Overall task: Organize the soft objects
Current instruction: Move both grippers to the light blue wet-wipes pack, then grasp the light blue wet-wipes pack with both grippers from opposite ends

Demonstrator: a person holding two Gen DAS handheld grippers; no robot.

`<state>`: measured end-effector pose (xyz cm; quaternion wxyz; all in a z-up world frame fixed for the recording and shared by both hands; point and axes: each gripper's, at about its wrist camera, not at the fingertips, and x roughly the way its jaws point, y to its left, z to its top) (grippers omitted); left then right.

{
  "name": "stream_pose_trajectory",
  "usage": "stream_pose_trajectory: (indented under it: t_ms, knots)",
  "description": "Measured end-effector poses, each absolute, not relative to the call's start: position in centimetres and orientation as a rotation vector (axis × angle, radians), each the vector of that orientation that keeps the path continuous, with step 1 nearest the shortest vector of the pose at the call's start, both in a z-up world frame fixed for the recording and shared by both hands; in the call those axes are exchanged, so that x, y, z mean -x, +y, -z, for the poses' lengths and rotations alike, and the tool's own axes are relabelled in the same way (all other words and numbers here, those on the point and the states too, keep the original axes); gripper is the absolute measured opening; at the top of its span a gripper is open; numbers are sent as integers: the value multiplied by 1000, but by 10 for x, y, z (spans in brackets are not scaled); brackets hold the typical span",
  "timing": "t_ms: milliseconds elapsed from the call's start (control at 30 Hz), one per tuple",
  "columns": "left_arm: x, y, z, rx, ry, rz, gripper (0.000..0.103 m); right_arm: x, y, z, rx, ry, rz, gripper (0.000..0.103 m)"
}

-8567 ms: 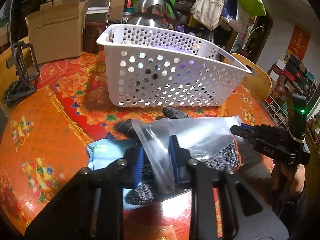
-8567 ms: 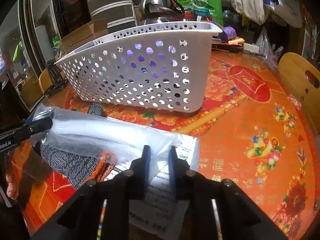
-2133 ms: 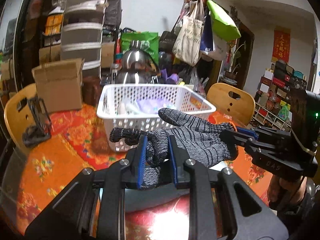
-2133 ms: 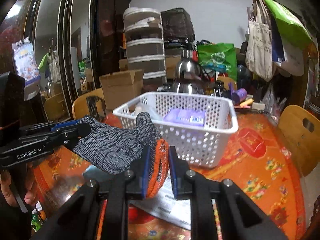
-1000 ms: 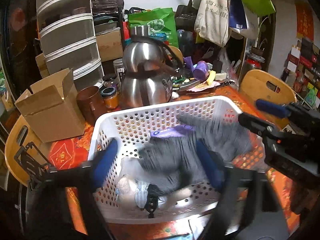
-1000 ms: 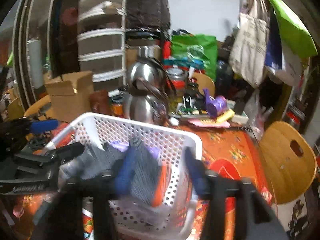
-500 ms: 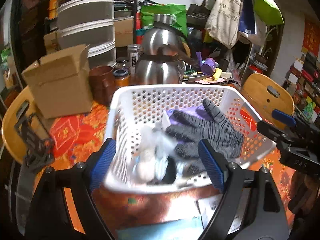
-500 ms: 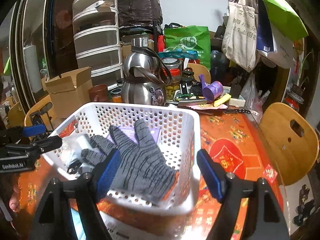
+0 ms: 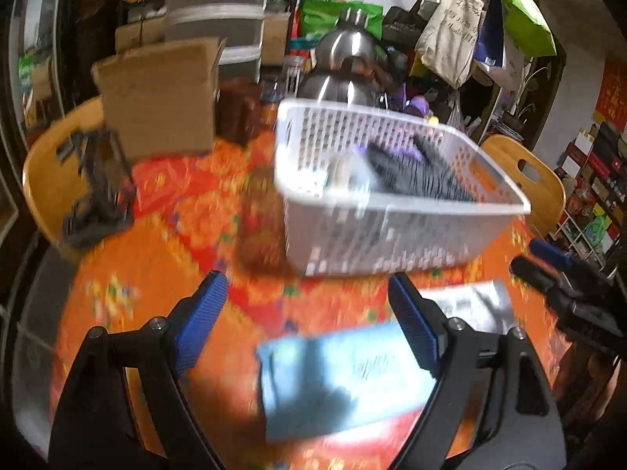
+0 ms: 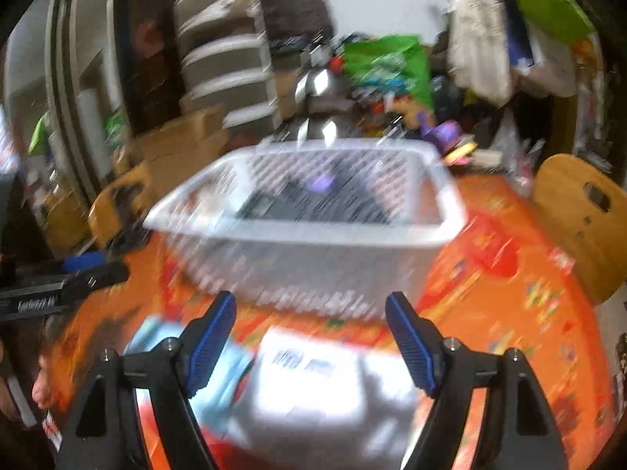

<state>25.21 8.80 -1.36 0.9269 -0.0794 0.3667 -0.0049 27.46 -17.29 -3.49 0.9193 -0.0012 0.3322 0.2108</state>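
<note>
The grey knit glove (image 9: 423,174) lies inside the white perforated basket (image 9: 392,235) on the red-orange table; it shows blurred in the right wrist view (image 10: 313,203) within the basket (image 10: 313,270). My left gripper (image 9: 309,321) is open and empty, low over the table in front of the basket. My right gripper (image 10: 311,337) is open and empty, also in front of the basket. Both views are motion-blurred.
A blue packet (image 9: 341,376) and a clear plastic bag with white paper (image 10: 313,376) lie on the table near the grippers. A cardboard box (image 9: 156,98), steel kettle (image 9: 345,66) and wooden chairs (image 10: 576,219) surround the basket.
Both grippers have pulled back and down from the basket, open and empty. The glove stays in the basket.
</note>
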Motion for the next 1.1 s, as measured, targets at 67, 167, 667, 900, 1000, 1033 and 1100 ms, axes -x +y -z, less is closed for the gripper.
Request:
stream_pose_trajectory:
  t_ms: [67, 167, 667, 900, 1000, 1033, 1100]
  knots:
    - [-237, 94, 30, 163, 774, 4, 83, -259, -155, 53, 19, 725, -492, 78]
    - [-216, 104, 57, 167, 813, -14, 83, -240, -135, 70, 42, 751, -553, 78]
    - [-201, 111, 100, 231, 857, 67, 72, -236, -105, 100, 36, 849, -648, 43]
    - [-203, 104, 100, 219, 856, 105, 68, -239, -104, 101, 39, 863, -647, 43]
    - [-204, 99, 101, 212, 859, 139, 58, -238, -101, 101, 50, 864, -651, 43]
    - [-205, 98, 101, 215, 860, 145, 54, -237, -100, 102, 56, 863, -655, 43]
    - [-205, 96, 101, 229, 861, 173, 51, -237, -96, 102, 65, 861, -660, 43]
